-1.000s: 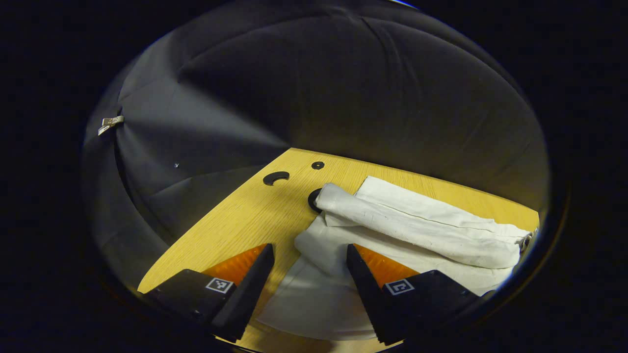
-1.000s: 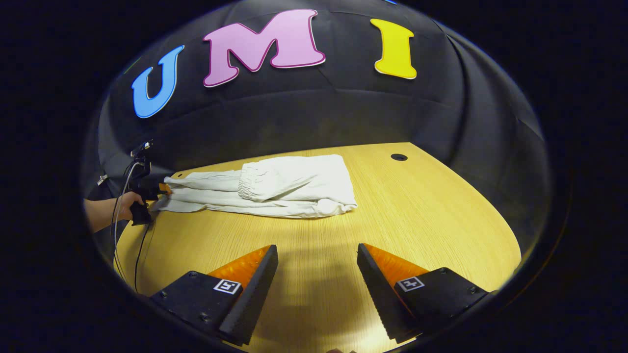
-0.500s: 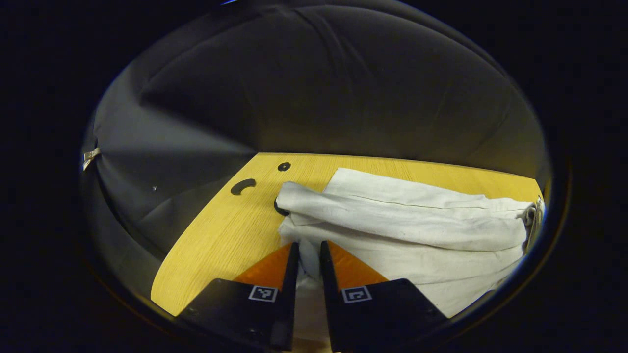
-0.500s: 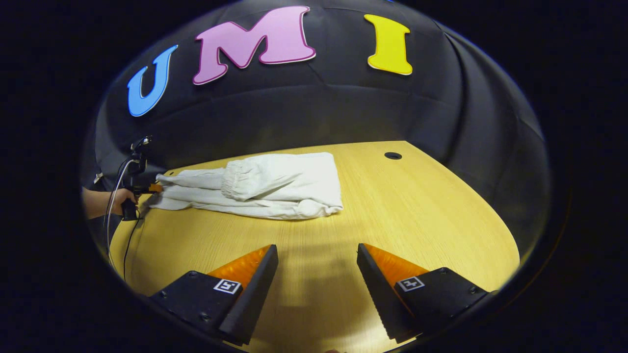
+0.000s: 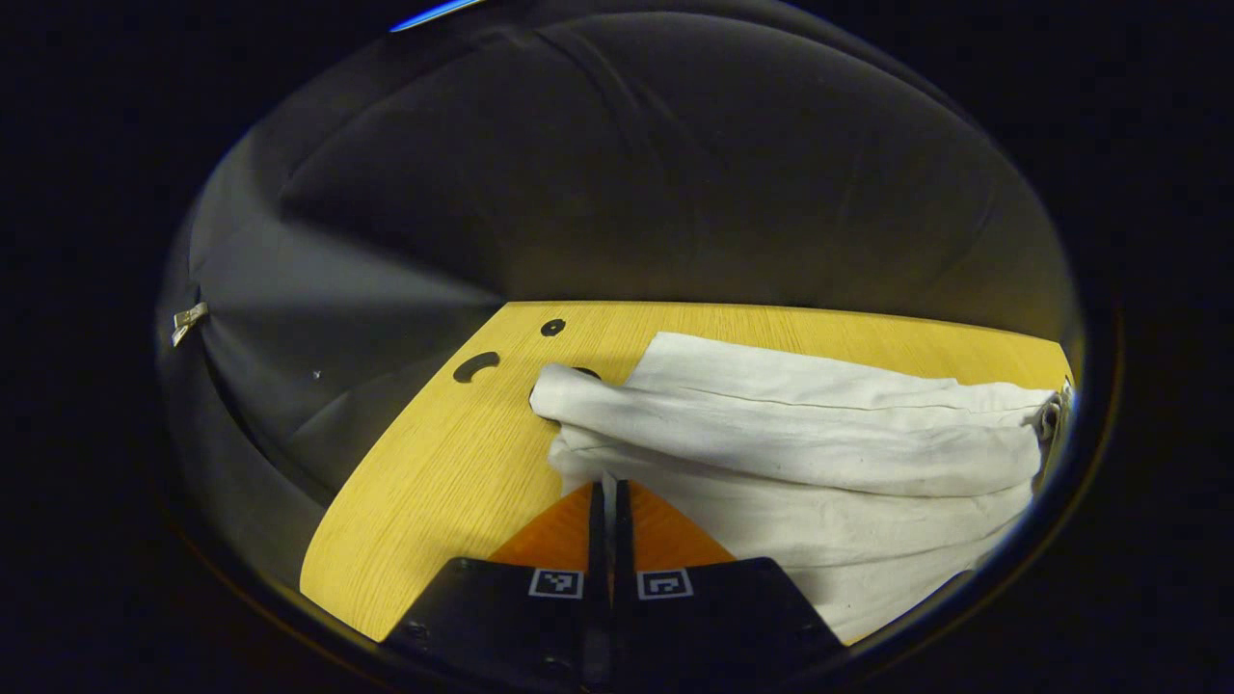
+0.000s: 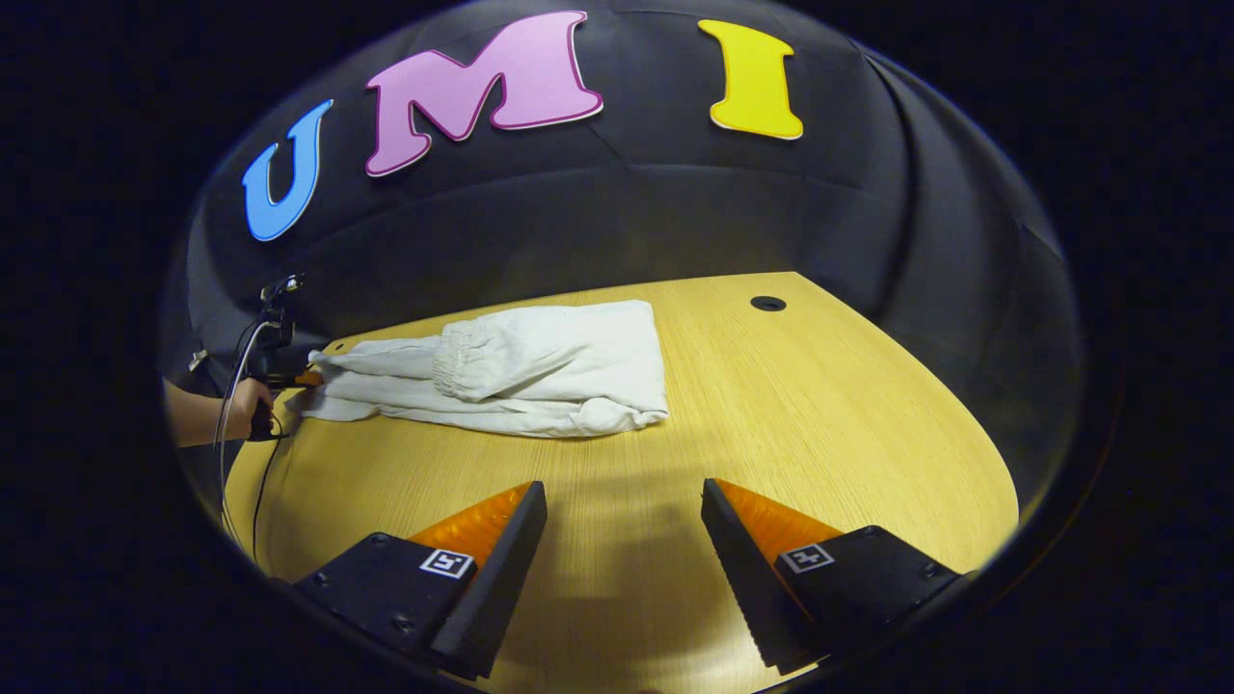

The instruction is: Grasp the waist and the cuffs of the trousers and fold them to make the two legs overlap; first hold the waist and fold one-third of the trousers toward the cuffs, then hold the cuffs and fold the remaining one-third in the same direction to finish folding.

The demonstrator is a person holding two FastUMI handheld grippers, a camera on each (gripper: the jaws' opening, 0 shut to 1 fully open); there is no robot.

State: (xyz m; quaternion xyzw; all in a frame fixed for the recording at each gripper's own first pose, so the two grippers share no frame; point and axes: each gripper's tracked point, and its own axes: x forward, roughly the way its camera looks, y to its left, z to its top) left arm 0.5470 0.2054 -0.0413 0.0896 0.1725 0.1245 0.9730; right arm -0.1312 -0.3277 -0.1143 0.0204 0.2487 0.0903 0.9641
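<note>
The wooden table [image 6: 771,434] carries the white trousers [image 6: 540,371], which lie toward its far left part in the right gripper view, already doubled so that the gathered waistband [image 6: 453,359] rests on top of the legs, pointing toward the cuffs. By that layout the waist third looks folded over, and the step in hand is the last one: taking the cuffs and carrying the remaining third over in the same direction. The left gripper [image 5: 605,496] has its jaws pressed together on a thin edge of cloth at the cuff end [image 5: 578,453], with only a sliver of fabric between the fingers. The right gripper [image 6: 625,511] hangs over bare table well apart from the trousers, jaws wide and holding nothing. The next move likely calls for lifting the pinched cuffs and laying them across the folded waist without dragging the stack; the soft cloth looks creased and rumpled.
</note>
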